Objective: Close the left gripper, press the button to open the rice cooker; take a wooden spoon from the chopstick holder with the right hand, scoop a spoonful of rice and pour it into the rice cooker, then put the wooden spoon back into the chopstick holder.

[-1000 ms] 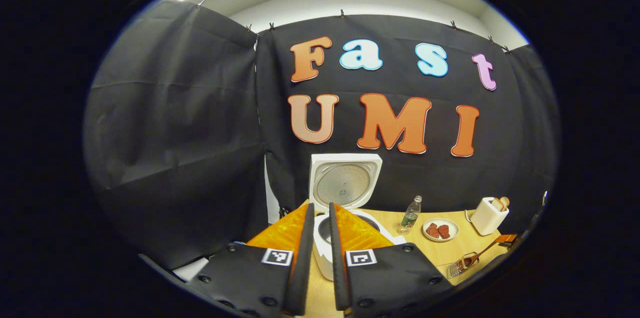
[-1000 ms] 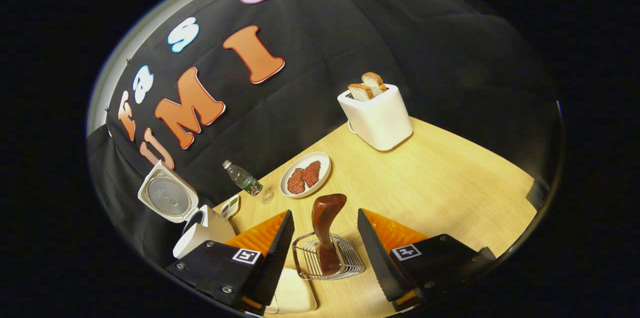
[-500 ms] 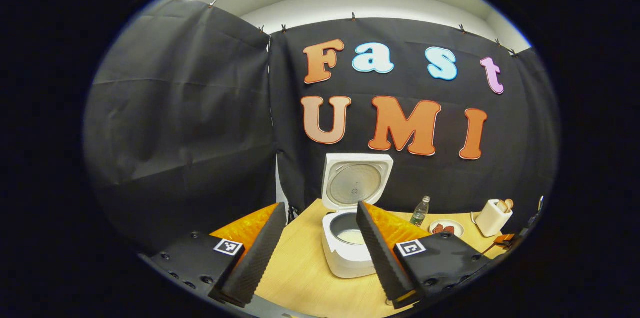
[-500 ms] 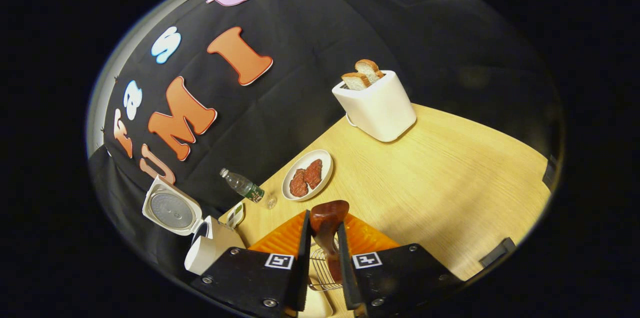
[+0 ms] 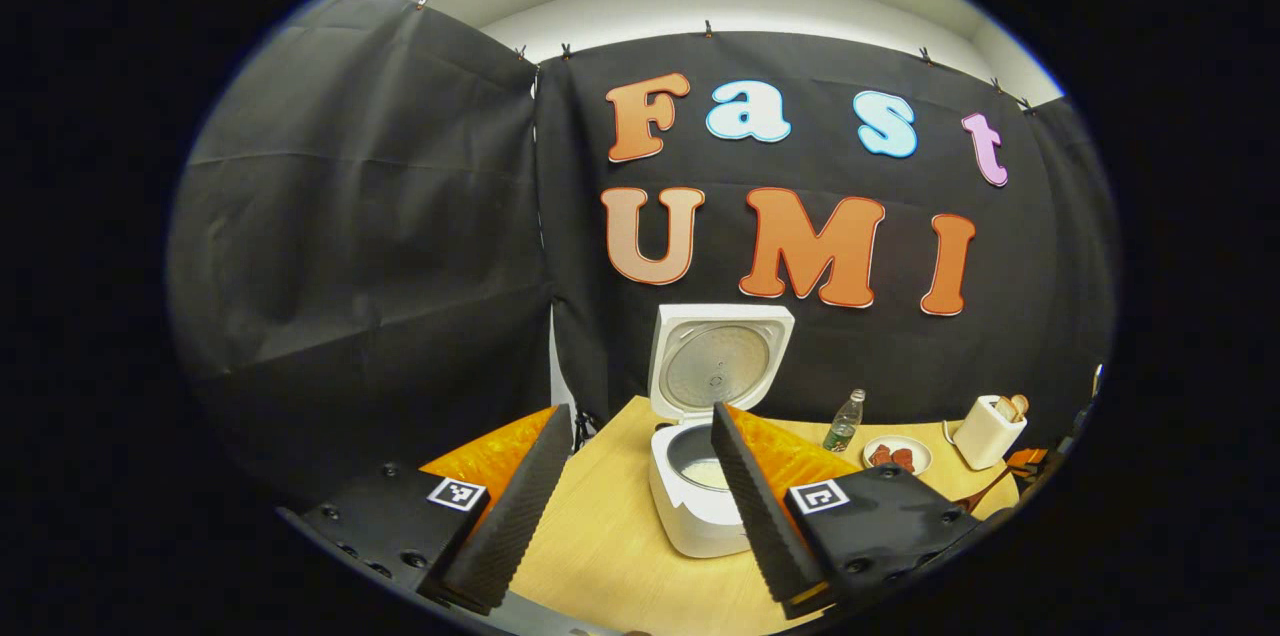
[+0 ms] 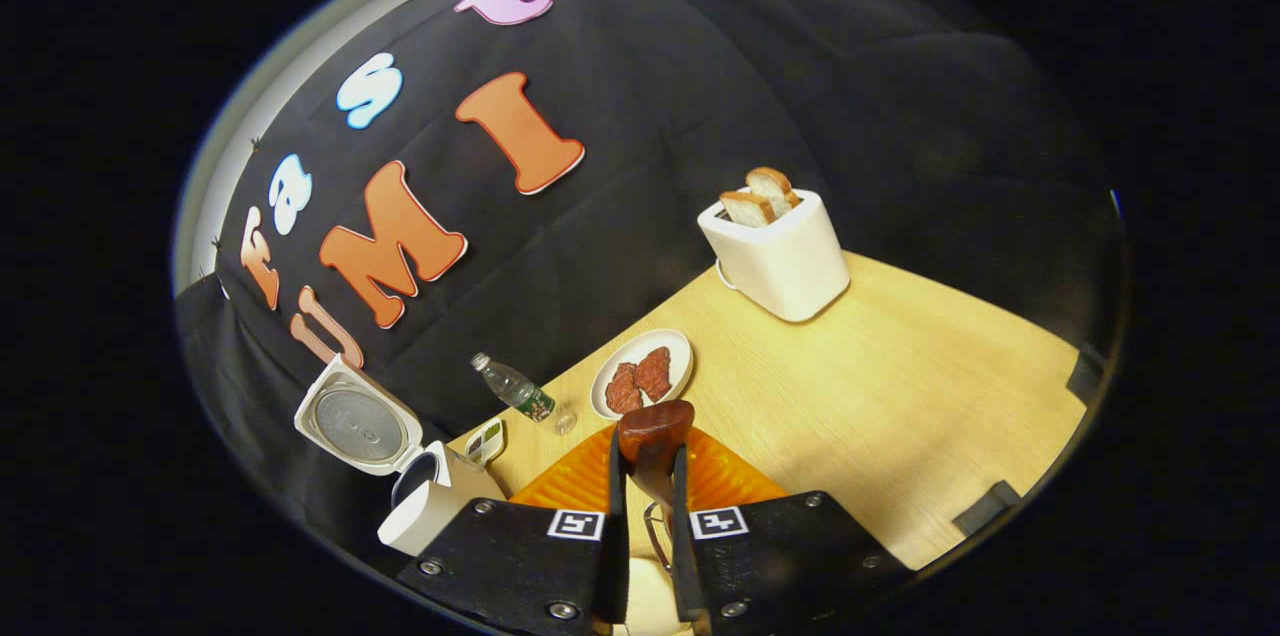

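The rice cooker is seen standing with its lid raised upright, so the button press is judged done, and the step in hand is taken to be the drawing of the wooden spoon out of the chopstick holder. In the right gripper view the right gripper is clenched on the spoon's handle, a finger pressed to each side of it, with the handle's rounded end standing up just beyond the fingertips; the wire holder is glimpsed below, between the fingers, largely hidden. In the left gripper view the left gripper is held released, its fingers spread wide and nothing between them, near the front of the cooker, whose inner pot lies open. For the step to be done well, the spoon should be lifted straight along the line of its handle until the bowl is clear of the wires, so that the light holder is not dragged or tipped; the grip should be kept firm, since a smooth handle may swivel between the pads. The sweep leftward toward the cooker should be kept clear of the plate and the bottle standing farther off on the table.
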